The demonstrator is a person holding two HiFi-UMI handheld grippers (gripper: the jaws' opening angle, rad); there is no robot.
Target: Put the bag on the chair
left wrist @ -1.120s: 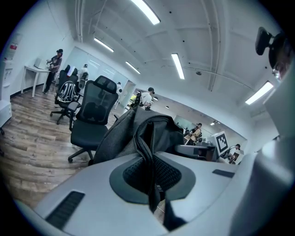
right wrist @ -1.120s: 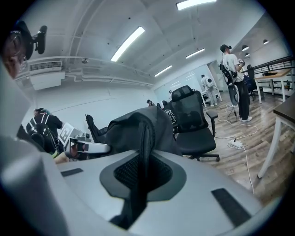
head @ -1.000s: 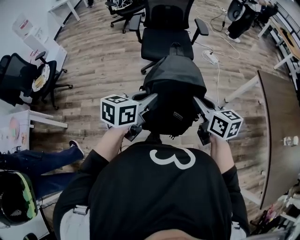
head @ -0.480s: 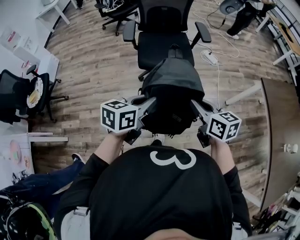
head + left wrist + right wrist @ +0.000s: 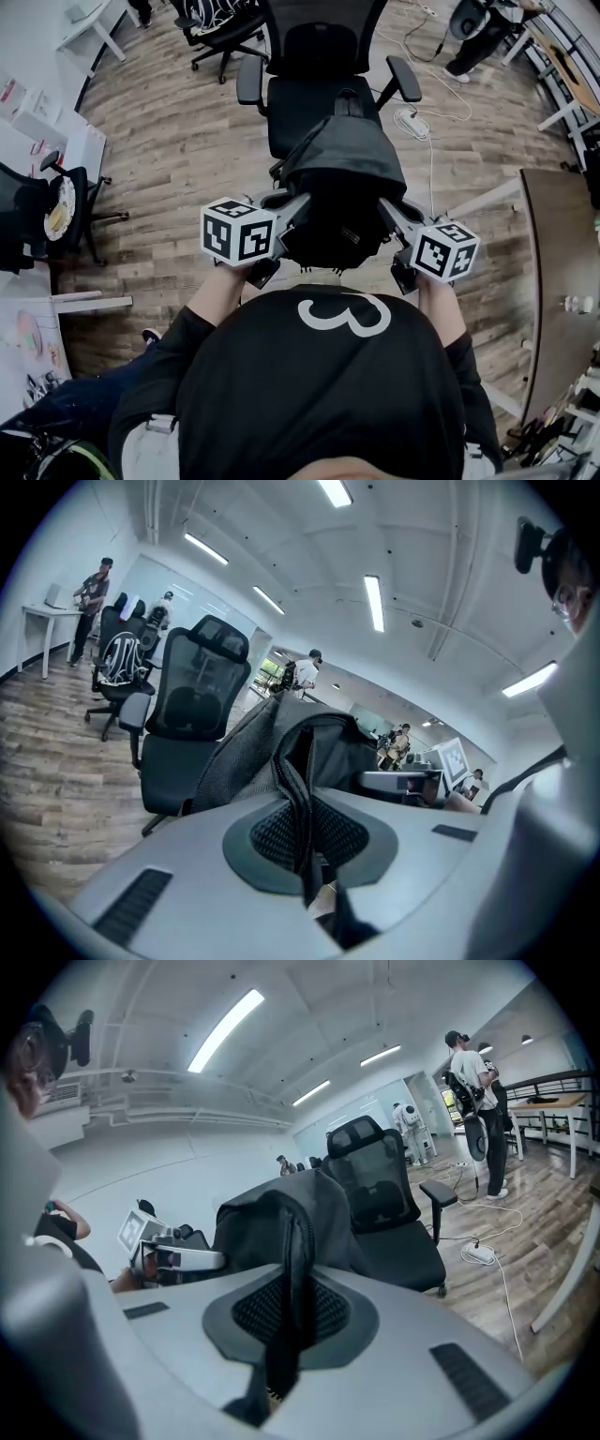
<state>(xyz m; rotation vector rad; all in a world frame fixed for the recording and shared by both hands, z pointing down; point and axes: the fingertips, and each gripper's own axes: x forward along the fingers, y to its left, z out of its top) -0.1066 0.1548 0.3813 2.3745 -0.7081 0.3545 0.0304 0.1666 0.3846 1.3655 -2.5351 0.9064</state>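
In the head view, you carry the bag [image 5: 342, 183] in the air just ahead of your chest, above the wooden floor [image 5: 178, 141]. The chair [image 5: 314, 103] stands right beyond it, its seat bare and turned toward you. The left gripper [image 5: 292, 204] and the right gripper [image 5: 386, 208] meet the bag on its 2 opposite sides near the top. That likely keeps the weight shared, so the bag hangs upright and does not tip to 1 side. In the left gripper view, the jaws are clenched on a dark strap [image 5: 302, 822] that runs up between the pads into the bag's grey fabric. The webbing is thin, which is why the jaws stand almost together. In the right gripper view, the jaws pinch a second strap [image 5: 284, 1307] the same way, with the chair's seat and 1 armrest visible behind the bag. By my judgement the bag is lifted but not yet on the chair. The 2 firm grips suit carrying it forward over the seat before you lower it.
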